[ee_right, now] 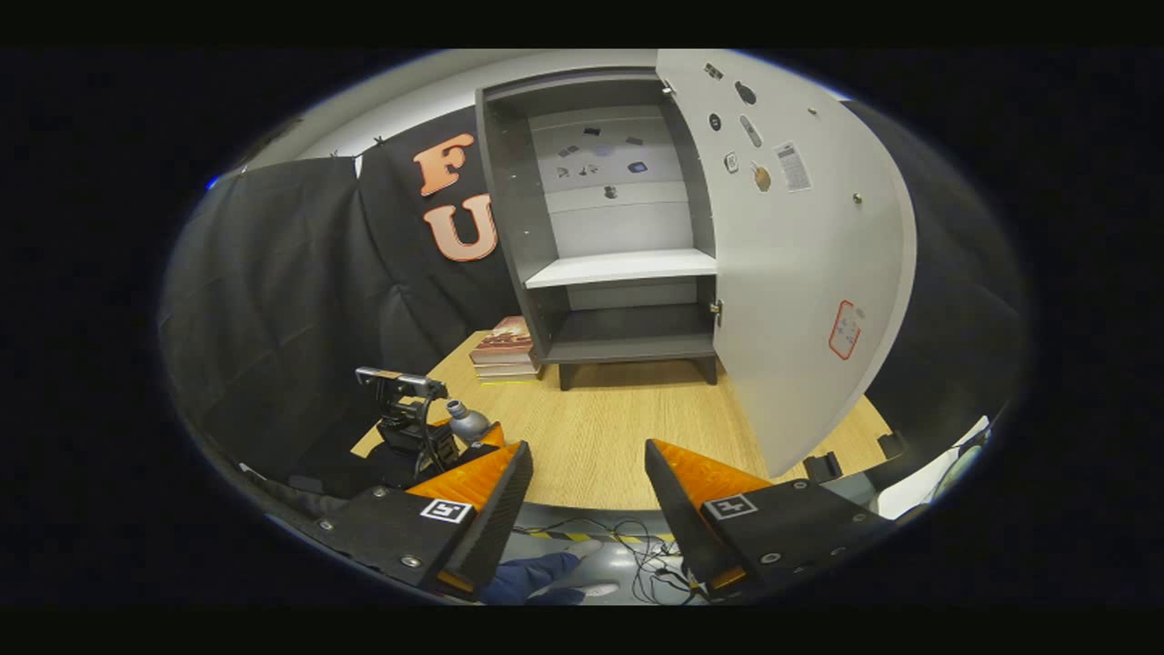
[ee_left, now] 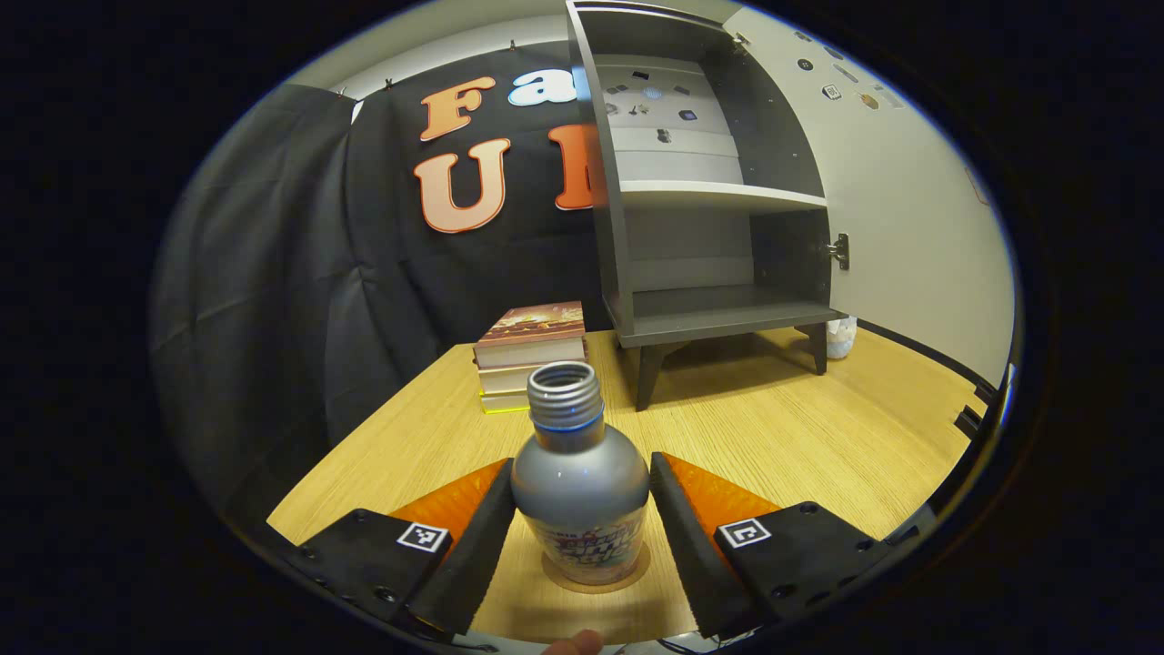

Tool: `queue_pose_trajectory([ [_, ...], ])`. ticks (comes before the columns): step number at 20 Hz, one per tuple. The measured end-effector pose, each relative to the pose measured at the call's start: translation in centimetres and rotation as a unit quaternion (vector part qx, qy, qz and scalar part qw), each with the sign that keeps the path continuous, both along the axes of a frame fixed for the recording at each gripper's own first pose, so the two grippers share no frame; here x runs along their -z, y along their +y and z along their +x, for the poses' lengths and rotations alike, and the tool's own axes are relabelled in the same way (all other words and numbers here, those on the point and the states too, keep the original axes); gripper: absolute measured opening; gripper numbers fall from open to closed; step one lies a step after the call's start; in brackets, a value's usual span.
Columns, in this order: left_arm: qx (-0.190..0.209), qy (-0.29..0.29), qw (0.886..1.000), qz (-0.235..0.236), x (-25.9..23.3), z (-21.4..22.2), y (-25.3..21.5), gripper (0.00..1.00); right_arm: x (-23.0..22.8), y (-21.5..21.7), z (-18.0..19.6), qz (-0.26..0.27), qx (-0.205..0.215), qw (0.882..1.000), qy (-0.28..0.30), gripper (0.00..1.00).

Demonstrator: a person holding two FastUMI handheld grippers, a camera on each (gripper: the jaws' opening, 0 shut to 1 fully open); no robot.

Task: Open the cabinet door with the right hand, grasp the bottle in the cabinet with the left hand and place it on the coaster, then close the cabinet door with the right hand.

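bottle (ee_left: 579, 482): glossy metal | table (ee_left: 782, 437): matt wood grain | cabinet (ee_left: 709, 314): matt panels | wall (ee_left: 273, 273): creased cloth

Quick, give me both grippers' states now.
Left gripper: open around the bottle, which stands on the coaster.
Right gripper: open, empty.

Cabinet (ee_right: 618, 264) door (ee_right: 800, 273) swung wide, opening unblocked. Bare table (ee_right: 618, 428) in front of cabinet, free approach. Books (ee_right: 505, 350) stacked just beside cabinet's left side block that flank.
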State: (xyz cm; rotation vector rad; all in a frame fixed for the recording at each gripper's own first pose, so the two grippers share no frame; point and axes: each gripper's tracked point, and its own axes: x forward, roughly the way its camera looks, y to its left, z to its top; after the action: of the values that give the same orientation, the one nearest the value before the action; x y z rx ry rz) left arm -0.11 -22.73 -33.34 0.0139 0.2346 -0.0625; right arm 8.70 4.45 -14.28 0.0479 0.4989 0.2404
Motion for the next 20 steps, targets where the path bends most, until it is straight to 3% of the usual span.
queue_pose_trajectory([
  [12,0.013,-0.086,0.996,0.007,-12.8,-1.5,-0.7,0.93,-4.1,-3.0,-1.5,0.043,0.027,0.996,-0.069,0.78],
  [20,0.039,-0.090,0.995,-0.031,-19.1,-4.5,-3.0,0.92,-11.3,-11.2,-0.3,0.018,0.065,0.985,-0.160,0.78],
])
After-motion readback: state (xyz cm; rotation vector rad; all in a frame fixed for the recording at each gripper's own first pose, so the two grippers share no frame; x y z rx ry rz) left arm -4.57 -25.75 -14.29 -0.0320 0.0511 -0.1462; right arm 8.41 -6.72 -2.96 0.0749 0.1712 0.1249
